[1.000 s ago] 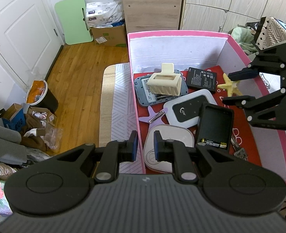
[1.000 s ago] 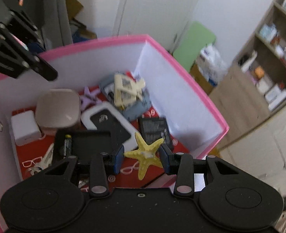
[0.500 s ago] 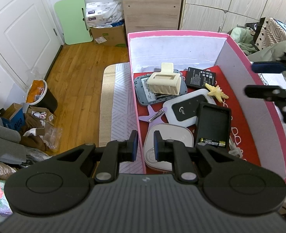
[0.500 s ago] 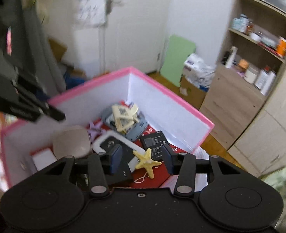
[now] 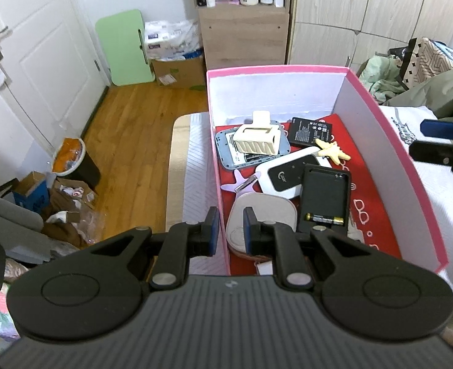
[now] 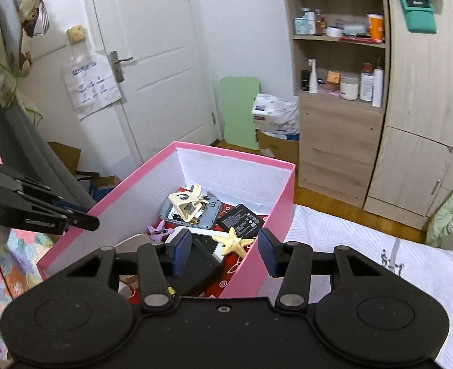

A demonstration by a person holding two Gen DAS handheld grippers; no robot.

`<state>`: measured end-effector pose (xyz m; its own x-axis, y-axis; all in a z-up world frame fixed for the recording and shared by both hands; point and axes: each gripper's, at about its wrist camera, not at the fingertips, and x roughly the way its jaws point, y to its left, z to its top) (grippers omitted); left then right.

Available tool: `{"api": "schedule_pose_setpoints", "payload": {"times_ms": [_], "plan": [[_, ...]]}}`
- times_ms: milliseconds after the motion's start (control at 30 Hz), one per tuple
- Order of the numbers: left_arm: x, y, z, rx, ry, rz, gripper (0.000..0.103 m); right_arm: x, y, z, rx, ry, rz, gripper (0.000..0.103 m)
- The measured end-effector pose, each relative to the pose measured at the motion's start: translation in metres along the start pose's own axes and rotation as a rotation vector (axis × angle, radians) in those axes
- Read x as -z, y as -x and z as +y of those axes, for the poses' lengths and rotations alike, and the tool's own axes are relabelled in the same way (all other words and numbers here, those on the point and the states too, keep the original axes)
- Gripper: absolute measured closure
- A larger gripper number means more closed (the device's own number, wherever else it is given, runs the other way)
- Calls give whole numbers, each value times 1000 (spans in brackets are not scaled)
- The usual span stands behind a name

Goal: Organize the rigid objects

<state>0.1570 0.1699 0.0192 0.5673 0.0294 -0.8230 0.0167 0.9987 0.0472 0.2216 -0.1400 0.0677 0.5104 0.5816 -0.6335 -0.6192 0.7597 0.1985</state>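
Since a second ago our right tongs have let the starfish go and drawn back over the right wall of the pink box. Their jaws have just been opening, and nothing sits between them now. The starfish lies on the red floor of the box, touching the white router and just beside the flat black battery. Our left tongs are nearly shut with nothing in them, hovering over the box's near left corner above the rounded beige case.

We judge the drop-off of the starfish to be done, so the step in hand is pulling away and looking for another loose piece. None shows outside the box from either camera, so the next move calls for turning toward wherever the remaining things lie. The right tongs are already wide enough for a small object.

From the left wrist we see the whole floor of the box: the cream hair clip on the grey device, the purple clip, and the black battery holder with one cell in it. The right wrist hides most of that behind its own body, yet it shows the bed cover beside the box and the left tongs from the side.
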Motion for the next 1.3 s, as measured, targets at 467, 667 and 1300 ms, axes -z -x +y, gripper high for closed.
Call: {"api": "schedule_pose_setpoints", "payload": {"times_ms": [467, 667, 1300], "plan": [[28, 70, -49, 44, 15, -129, 52, 22, 48, 23, -54, -21, -70, 45], [43, 85, -62, 72, 59, -118, 25, 34, 72, 21, -6, -39, -78, 42], [75, 86, -95, 8, 90, -69, 14, 66, 136, 27, 210, -186, -108, 1]]}}
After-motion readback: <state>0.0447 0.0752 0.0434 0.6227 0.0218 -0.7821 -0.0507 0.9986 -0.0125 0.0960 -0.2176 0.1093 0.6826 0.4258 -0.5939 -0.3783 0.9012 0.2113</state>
